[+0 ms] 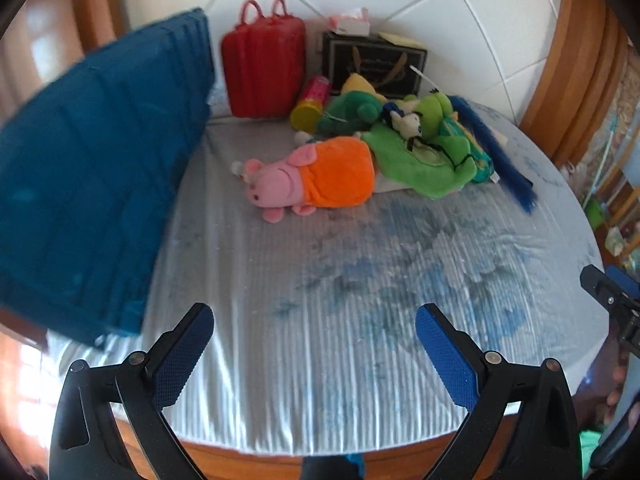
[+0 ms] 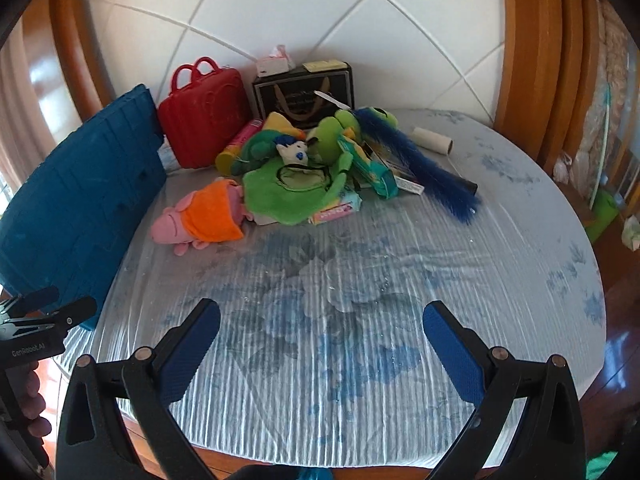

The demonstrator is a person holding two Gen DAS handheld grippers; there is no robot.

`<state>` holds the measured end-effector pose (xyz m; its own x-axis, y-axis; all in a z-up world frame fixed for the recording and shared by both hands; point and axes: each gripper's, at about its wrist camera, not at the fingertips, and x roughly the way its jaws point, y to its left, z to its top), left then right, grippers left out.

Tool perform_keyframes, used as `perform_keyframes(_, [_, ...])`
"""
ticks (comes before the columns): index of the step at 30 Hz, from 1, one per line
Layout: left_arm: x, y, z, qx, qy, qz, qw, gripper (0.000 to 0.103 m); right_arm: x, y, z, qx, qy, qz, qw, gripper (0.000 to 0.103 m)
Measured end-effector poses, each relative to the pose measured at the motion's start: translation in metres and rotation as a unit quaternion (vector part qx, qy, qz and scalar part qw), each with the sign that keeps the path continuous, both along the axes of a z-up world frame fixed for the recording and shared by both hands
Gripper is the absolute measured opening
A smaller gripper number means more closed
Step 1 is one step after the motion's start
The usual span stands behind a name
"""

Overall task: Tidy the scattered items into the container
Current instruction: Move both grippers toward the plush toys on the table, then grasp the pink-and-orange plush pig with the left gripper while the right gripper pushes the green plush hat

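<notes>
**A:** Since nothing is gripped yet, the scattered items matter first: pink plush pig (image 1: 308, 178) in its orange top lies on its side mid-frame, nearest the blue bin (image 1: 96, 168) at left. Probably the easiest first pick, because it sits apart from the heap.

**B:** And the heap?

**A:** Upper centre of both views. Green frog plush (image 2: 296, 188) is draped over flat packets, a small white toy (image 2: 294, 152) on top, a blue fuzzy duster (image 2: 424, 164) slanting down to the right. All overlapping, so pulling one may drag others.

**B:** Is the bin the container?

**A:** My guess, yes. It is tilted toward the bedsheet (image 1: 340, 300), and I can't see its opening. A red case (image 1: 262, 66) and a black box (image 1: 374, 62) stand against the headboard, likely just parked there.

**B:** Grippers?

**A:** Left gripper (image 1: 314, 354) has its fingers spread wide, empty, low over the near edge of the sheet. Right gripper (image 2: 322, 352) is the same: spread, nothing between the pads. Both aim at the pile, which reads as approach staging.

**B:** Anything stray?

**A:** White roll (image 2: 432, 141), right of the heap, well apart from it.
</notes>
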<state>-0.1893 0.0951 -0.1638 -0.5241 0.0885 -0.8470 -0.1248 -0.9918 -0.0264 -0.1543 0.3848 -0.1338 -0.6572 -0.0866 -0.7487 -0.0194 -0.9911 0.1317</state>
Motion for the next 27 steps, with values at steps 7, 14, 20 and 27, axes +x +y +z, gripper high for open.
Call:
perform_keyframes(7, [-0.075, 0.0, -0.034, 0.01, -0.04, -0.026, 0.9988, 0.102, -0.067, 0.007, -0.024, 0.035, -0.058, -0.033, 0.997, 0.103])
perform_keyframes(14, [-0.145, -0.017, -0.059, -0.023, -0.048, 0.014, 0.9985, 0.101, -0.124, -0.013, -0.051, 0.035, -0.087, -0.016, 0.995, 0.103])
perform_keyframes(20, [-0.173, -0.032, -0.062, -0.028, -0.044, 0.058, 0.997, 0.101, -0.176, -0.028, -0.055, 0.013, -0.085, 0.029, 0.996, 0.103])
perform_keyframes(27, [-0.179, -0.042, -0.079, -0.045, -0.068, 0.082, 0.9933, 0.096, -0.243, -0.084, -0.059, 0.002, -0.087, 0.119, 0.989, 0.074])
